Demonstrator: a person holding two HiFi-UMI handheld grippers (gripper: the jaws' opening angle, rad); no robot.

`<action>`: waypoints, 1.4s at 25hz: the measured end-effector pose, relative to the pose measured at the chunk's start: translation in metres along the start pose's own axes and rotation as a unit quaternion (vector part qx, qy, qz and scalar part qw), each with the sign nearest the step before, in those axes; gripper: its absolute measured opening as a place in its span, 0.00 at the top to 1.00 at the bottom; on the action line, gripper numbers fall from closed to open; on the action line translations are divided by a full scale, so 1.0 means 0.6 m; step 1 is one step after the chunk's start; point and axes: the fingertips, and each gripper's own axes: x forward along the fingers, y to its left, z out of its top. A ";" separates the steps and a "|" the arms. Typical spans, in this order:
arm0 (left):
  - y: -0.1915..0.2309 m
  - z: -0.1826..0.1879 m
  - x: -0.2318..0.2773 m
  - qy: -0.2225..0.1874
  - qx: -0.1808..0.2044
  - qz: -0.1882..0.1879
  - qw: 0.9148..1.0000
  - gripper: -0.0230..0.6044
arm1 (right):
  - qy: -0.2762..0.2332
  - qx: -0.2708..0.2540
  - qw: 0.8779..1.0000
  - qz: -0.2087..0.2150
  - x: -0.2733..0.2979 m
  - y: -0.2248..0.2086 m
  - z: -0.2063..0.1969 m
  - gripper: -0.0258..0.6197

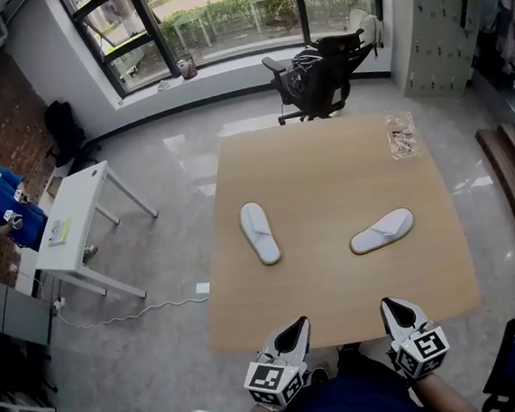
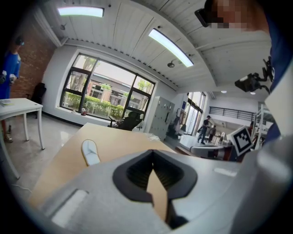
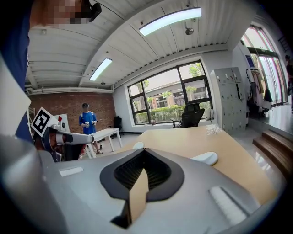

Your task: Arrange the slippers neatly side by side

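Lying apart, the white left slipper (image 1: pixel 260 233) and right slipper (image 1: pixel 382 231) angle differently; left tongs (image 1: pixel 298 326) and right tongs (image 1: pixel 388 306) closed, empty.

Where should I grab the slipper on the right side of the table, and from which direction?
I'd pinch the right slipper across its narrow width, coming down from above with the right gripper. It lies flat and slanted on the table, so turn the jaws crosswise to its length; they're shut, so open first.

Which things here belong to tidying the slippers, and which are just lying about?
Job: left slipper, right slipper, wooden table, left gripper, right gripper (both shut, empty).
Lying about: plastic packet, office chair, white side table.
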 end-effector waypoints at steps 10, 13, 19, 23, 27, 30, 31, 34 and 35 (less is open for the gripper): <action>0.041 0.047 0.109 -0.007 0.003 0.064 0.998 0.93 | 0.042 0.032 0.999 0.004 0.079 -0.154 -0.010 0.95; 0.060 0.051 0.141 -0.004 0.007 0.089 0.996 0.89 | 0.064 0.060 0.996 0.002 0.102 -0.203 -0.022 0.95; 0.135 0.048 0.171 0.015 0.034 0.139 0.990 0.85 | 0.096 0.065 0.993 -0.012 0.144 -0.264 -0.060 0.88; 0.216 0.026 0.195 0.047 0.042 0.169 0.984 0.84 | 0.112 0.064 0.991 -0.028 0.172 -0.287 -0.078 0.82; 0.316 -0.015 0.225 0.093 0.036 0.200 0.975 0.82 | 0.128 0.076 0.987 -0.056 0.211 -0.314 -0.107 0.82; 0.401 -0.037 0.240 0.127 0.038 0.242 0.961 0.74 | 0.144 0.105 0.981 -0.080 0.244 -0.336 -0.133 0.79; 0.426 -0.040 0.245 0.134 0.036 0.255 0.957 0.72 | 0.150 0.115 0.978 -0.089 0.253 -0.343 -0.142 0.77; 0.481 -0.047 0.269 0.151 0.029 0.275 0.949 0.72 | 0.167 0.139 0.969 -0.118 0.270 -0.361 -0.167 0.74; 0.494 -0.049 0.280 0.157 0.031 0.277 0.948 0.72 | 0.171 0.144 0.966 -0.129 0.275 -0.366 -0.174 0.74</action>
